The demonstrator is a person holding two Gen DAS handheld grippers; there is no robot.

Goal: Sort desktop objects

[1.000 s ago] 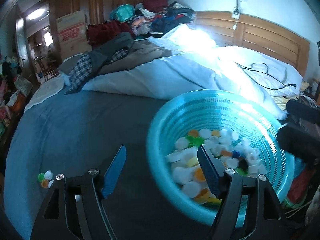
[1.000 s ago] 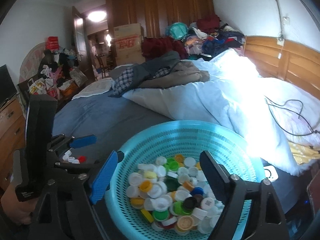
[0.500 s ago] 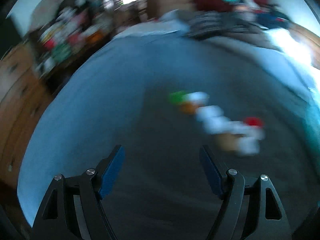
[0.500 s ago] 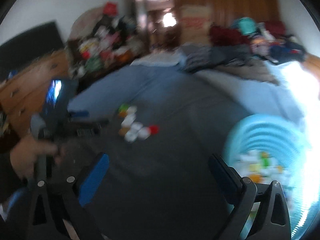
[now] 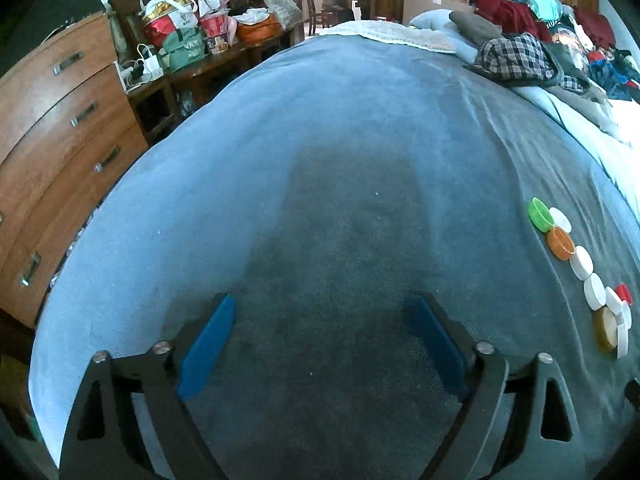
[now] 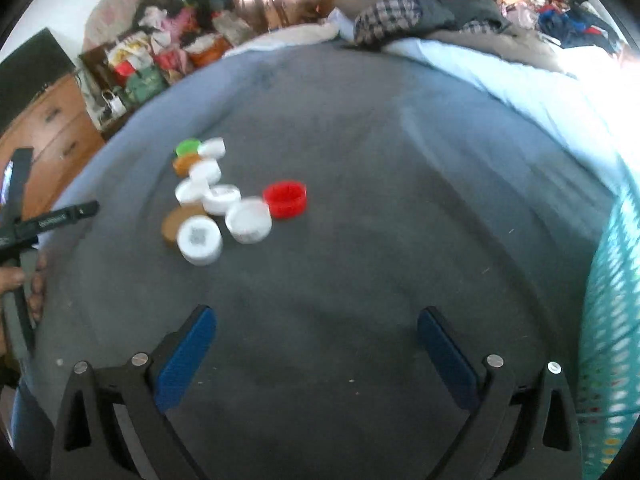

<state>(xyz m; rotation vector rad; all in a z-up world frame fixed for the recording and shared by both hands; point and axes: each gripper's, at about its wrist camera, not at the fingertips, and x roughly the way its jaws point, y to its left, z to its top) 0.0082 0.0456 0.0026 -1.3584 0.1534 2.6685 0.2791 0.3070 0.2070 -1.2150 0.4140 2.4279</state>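
Note:
Several loose bottle caps lie in a cluster on the blue-grey bedspread: a red cap (image 6: 285, 198), a green cap (image 6: 188, 146), an orange cap (image 6: 186, 163), a tan cap (image 6: 176, 222) and white caps (image 6: 199, 240). The same cluster shows at the right edge of the left wrist view, with the green cap (image 5: 540, 214) and the orange cap (image 5: 561, 243). My right gripper (image 6: 316, 322) is open and empty, short of the caps. My left gripper (image 5: 322, 308) is open and empty over bare bedspread, left of the caps. The teal basket (image 6: 612, 312) of caps stands at the far right.
A wooden dresser (image 5: 52, 128) and a cluttered side table (image 5: 192, 44) stand left of the bed. Piled clothes (image 5: 516, 56) and a white duvet (image 6: 500, 80) lie at the far side. The left gripper's handle and hand (image 6: 24, 264) show at the left of the right wrist view.
Both grippers have swung left, away from the teal basket, toward the loose caps on the bedspread. The basket has gone out of the left wrist view and sits at the right wrist view's edge.

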